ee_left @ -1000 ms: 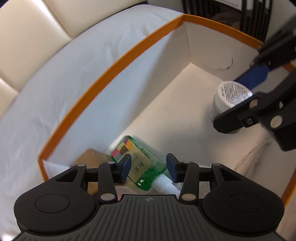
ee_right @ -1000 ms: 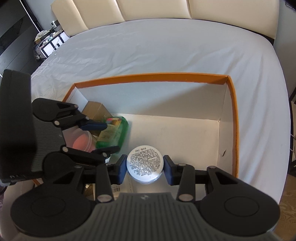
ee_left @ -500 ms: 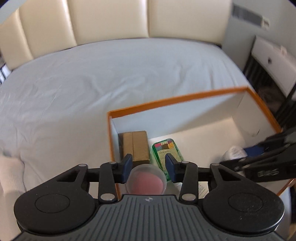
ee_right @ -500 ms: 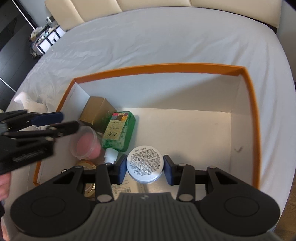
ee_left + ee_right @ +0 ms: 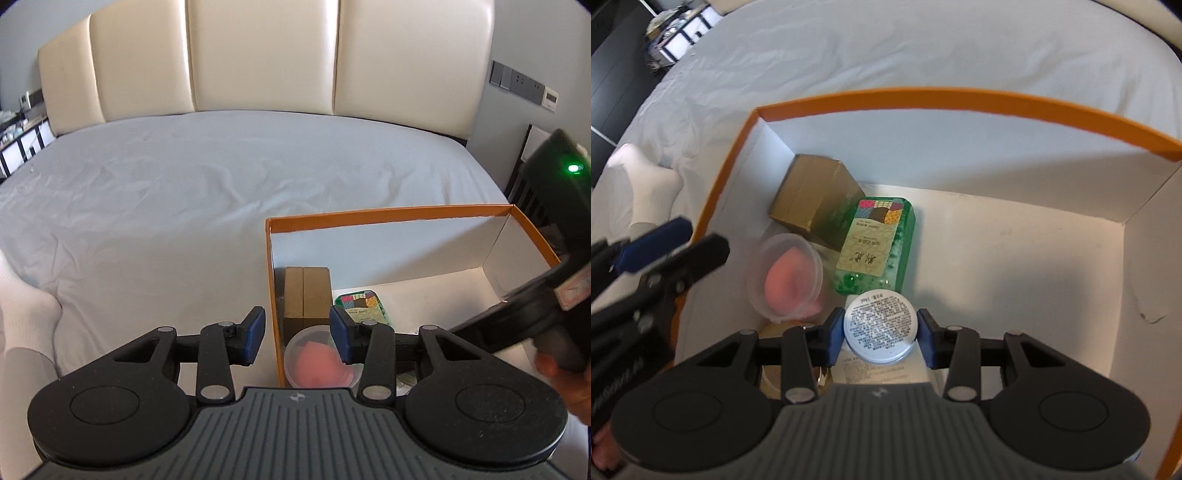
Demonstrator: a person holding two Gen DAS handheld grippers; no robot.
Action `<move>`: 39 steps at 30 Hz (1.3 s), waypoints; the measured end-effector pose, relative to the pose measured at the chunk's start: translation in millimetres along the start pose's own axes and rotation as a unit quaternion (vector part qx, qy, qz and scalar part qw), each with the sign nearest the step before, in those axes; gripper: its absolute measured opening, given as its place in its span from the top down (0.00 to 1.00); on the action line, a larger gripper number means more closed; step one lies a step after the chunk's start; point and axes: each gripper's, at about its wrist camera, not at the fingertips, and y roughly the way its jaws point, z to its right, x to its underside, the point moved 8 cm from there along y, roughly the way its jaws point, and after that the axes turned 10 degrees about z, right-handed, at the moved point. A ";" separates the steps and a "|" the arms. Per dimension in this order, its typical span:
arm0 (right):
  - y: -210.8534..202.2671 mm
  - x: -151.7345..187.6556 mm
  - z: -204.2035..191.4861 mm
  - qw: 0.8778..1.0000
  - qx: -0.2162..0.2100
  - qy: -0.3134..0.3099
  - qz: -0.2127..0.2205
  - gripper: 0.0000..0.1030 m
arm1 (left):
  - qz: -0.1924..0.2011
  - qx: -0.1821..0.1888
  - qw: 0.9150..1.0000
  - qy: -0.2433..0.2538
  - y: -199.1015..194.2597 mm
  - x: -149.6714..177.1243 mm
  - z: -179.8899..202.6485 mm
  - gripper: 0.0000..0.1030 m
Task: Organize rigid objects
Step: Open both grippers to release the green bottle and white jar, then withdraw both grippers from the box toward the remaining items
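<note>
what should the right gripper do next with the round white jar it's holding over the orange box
Probably lower the round white jar, clamped in the right gripper, onto the bare white floor of the orange-rimmed box, right of the green bottle. The left end is already taken by that bottle, the gold carton and the clear tub.

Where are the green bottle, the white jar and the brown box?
green bottle (image 5: pixel 873 245): right wrist view, on its label.
white jar (image 5: pixel 880 326): right wrist view, printed top face.
brown box (image 5: pixel 812 197): right wrist view, top face.
</note>
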 end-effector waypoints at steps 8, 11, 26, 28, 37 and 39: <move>19.3 -8.3 -5.0 1.000 0.025 0.001 0.009 0.60 | 0.014 0.006 1.000 -0.018 -1.0 6.5 -12.4 0.53; 21.9 -7.4 -4.5 0.999 0.042 -0.019 0.005 0.60 | 0.010 0.010 0.999 -0.030 -1.5 10.7 -15.0 0.53; 8.0 11.3 14.9 0.998 0.046 0.007 -0.046 0.54 | 0.000 0.017 0.999 -0.039 -2.9 24.2 -15.0 0.53; 5.2 18.0 19.8 0.997 0.031 0.045 -0.062 0.55 | 0.000 0.018 0.999 -0.040 -3.5 25.1 -14.7 0.53; -9.7 45.8 34.1 0.983 0.034 0.162 -0.074 0.66 | 0.003 0.018 0.999 -0.042 -3.8 26.2 -15.4 0.53; -13.2 49.7 34.8 0.982 0.036 0.169 -0.073 0.67 | 0.006 0.020 0.999 -0.038 -4.8 25.7 -13.1 0.53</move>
